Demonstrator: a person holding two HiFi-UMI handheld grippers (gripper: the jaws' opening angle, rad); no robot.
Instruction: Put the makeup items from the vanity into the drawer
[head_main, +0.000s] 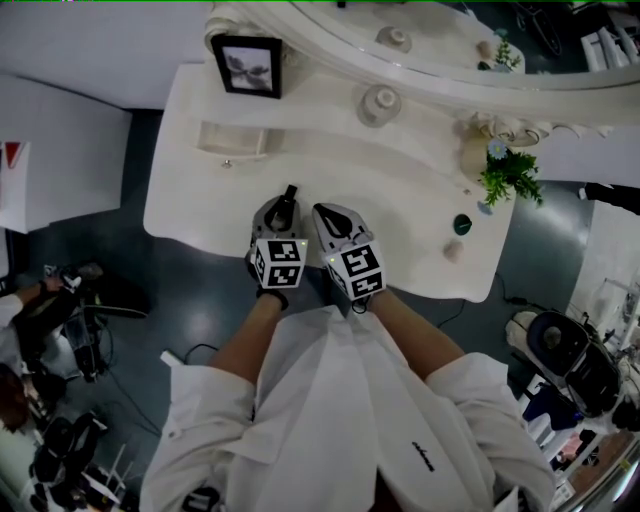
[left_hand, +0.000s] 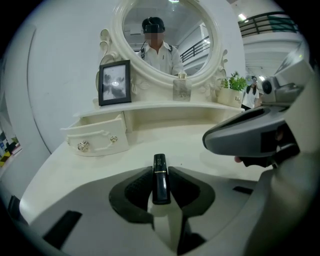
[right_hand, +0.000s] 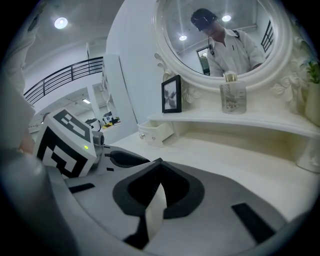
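Person's forearms (head_main: 245, 335) reach to front edge of white curved vanity table (head_main: 400, 185), both tongs side by side there. L tongs (left_hand: 160, 189) clenched on slim black lipstick tube w/ gold band (left_hand: 160, 170); tube sticks out past tips, at table's front edge. R tongs (right_hand: 156, 192) closed, nothing in them. At back-left corner, small white drawer w/ metal knobs (left_hand: 97, 139) stands pulled open. Near right edge: dark green round jar (head_main: 462, 224) + pale round item (head_main: 453, 250), just beside each other.

Shirt (head_main: 340, 400): white, short-sleeved, being worn.
Left gripper (head_main: 287, 203), right gripper (head_main: 324, 213): grey, being topped by black-and-white marker cubes (head_main: 278, 262) (head_main: 357, 270).
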